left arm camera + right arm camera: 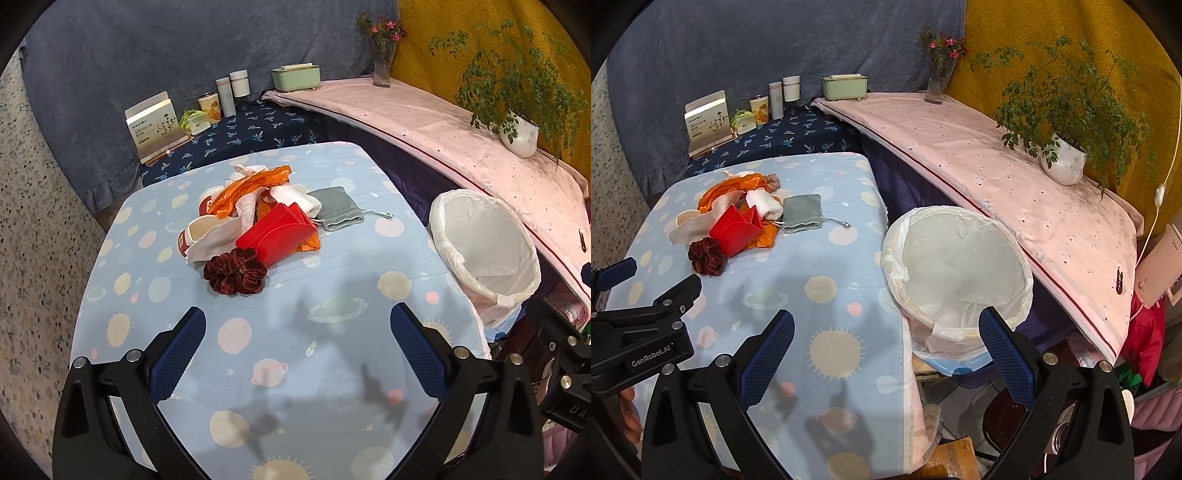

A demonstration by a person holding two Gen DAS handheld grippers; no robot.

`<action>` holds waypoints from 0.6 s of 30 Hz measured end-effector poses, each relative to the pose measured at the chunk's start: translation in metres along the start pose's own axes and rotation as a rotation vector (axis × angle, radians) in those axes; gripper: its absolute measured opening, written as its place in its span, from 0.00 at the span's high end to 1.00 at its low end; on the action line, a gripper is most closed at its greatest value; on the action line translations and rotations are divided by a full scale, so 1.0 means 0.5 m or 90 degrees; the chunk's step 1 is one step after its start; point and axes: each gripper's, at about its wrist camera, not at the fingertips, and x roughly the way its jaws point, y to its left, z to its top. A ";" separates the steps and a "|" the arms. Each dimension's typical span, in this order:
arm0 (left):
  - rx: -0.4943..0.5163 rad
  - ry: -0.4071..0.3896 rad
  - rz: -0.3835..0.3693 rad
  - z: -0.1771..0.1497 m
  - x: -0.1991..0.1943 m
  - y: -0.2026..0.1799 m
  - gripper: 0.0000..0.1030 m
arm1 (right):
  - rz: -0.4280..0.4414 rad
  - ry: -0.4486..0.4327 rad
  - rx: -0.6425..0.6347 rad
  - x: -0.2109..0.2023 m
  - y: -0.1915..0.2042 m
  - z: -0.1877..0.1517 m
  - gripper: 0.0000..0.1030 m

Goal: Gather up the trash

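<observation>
I see the trash pile (255,218) mid-table (332,369), well ahead of my left gripper (297,354). The red carton (277,232) lies tilted, mouth up-right. Both grippers are spread wide, holding nothing. My right gripper (886,354) hangs over the table edge beside the lined bin (960,266), which holds only its bag.

The left gripper (297,332) is wide open, its two blue-padded fingers (177,354) spread apart at 8 and 4 o'clock of its own view, and nothing is between them. The right gripper (886,332) is also wide open and empty, with its blue pads (1006,354) set the same way. In the right wrist view the left gripper shows at 9 o'clock, and part of a hand (629,417) shows below it at 8 o'clock.
</observation>
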 end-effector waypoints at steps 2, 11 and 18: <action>-0.001 0.001 -0.001 -0.001 0.001 0.003 0.07 | 0.000 0.000 -0.001 0.001 0.002 0.000 0.07; -0.002 0.002 0.000 -0.006 0.004 0.007 0.07 | -0.001 0.000 0.000 0.001 0.002 0.000 0.07; -0.004 0.003 0.002 -0.007 0.008 0.006 0.07 | -0.001 0.000 -0.002 0.002 0.004 0.000 0.07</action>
